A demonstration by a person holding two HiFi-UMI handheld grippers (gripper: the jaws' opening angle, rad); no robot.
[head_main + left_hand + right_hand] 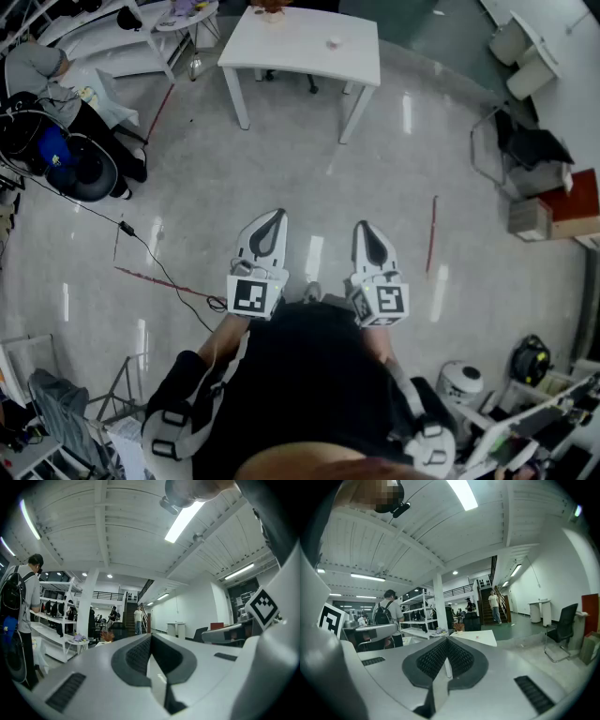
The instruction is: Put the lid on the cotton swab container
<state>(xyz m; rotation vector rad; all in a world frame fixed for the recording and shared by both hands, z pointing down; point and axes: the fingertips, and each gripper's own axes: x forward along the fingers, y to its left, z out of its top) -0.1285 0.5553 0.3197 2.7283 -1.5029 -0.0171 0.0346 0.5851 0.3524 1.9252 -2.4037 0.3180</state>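
two empty, clenched — left tool [275, 217], right tool [364, 228] — small pinkish thing [333, 42] on white table [286, 56].

What may be the cotton swab container [333, 42], a small pinkish-white thing, sits on the far white table [300, 56].

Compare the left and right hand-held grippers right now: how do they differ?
The left hand-held gripper angles its tip rightward; the right hand-held gripper angles its tip leftward. The left's tip sits slightly nearer the white table than the right's. Both are shut, empty and held over the floor.
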